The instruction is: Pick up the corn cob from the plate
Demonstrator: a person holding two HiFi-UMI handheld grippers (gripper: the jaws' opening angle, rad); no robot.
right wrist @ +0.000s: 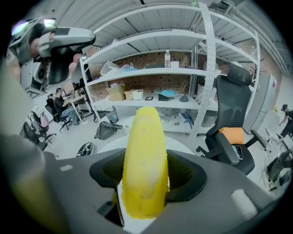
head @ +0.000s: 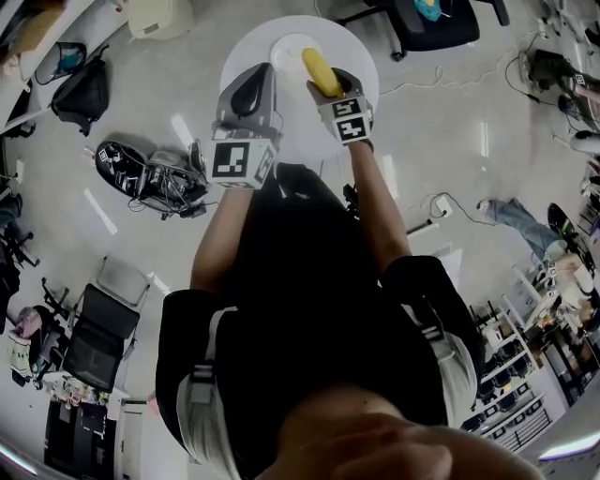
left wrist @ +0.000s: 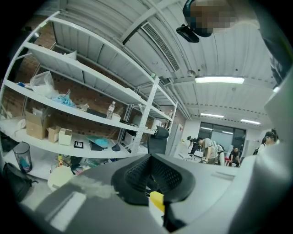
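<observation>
A yellow corn cob (head: pixel 322 72) sticks out of my right gripper (head: pixel 336 92), which is shut on it above the round white table (head: pixel 246 49). A white plate (head: pixel 283 52) lies on that table just left of the cob. In the right gripper view the cob (right wrist: pixel 144 160) stands lengthwise between the jaws of the right gripper (right wrist: pixel 145 183), with the white tabletop below it. My left gripper (head: pixel 248 98) hangs beside the right one, to its left. In the left gripper view the left gripper (left wrist: pixel 153 178) has its jaws together, nothing held, and points at shelving.
Bags (head: pixel 82 89) and a heap of gear (head: pixel 141 169) lie on the floor left of the table. An office chair (head: pixel 436 23) stands behind it and a folding chair (head: pixel 98 328) at lower left. Metal shelves (right wrist: pixel 151 103) and a black chair (right wrist: pixel 231 132) are beyond.
</observation>
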